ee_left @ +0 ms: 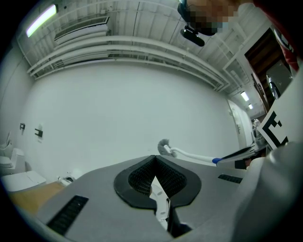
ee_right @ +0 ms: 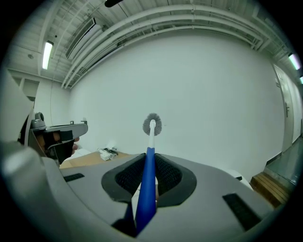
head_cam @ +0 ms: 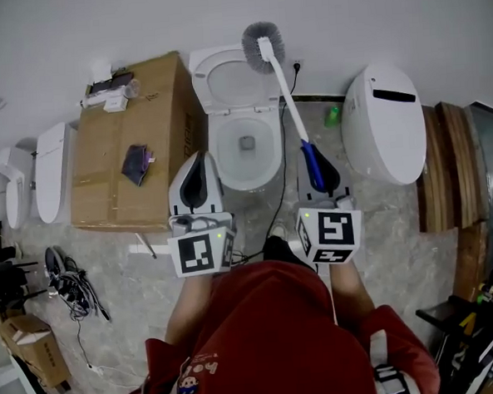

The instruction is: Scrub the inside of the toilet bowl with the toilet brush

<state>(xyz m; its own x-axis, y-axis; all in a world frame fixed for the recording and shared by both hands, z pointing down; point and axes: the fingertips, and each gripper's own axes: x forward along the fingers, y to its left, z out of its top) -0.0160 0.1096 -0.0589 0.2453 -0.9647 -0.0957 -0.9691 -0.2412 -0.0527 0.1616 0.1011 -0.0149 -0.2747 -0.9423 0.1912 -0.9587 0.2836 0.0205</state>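
Observation:
A white toilet [head_cam: 243, 117] stands against the wall with its lid up and its bowl [head_cam: 245, 144] open. My right gripper [head_cam: 321, 176] is shut on the blue handle [head_cam: 313, 165] of the toilet brush. The brush's white shaft runs up and left, and its grey bristle head [head_cam: 262, 45] is in the air above the raised lid, outside the bowl. In the right gripper view the blue handle [ee_right: 147, 184] lies between the jaws, with the bristle head [ee_right: 152, 125] against the white wall. My left gripper [head_cam: 197, 183] is shut and holds nothing, just left of the bowl. The left gripper view shows the brush [ee_left: 164, 147] to the right.
A cardboard box [head_cam: 161, 97] stands left of the toilet with a purple item [head_cam: 138, 164] and small white things [head_cam: 111, 96] on it. Another white toilet [head_cam: 384, 125] is at the right, beside wooden boards [head_cam: 449, 171]. White fixtures [head_cam: 49, 175] and cables [head_cam: 73, 286] lie left.

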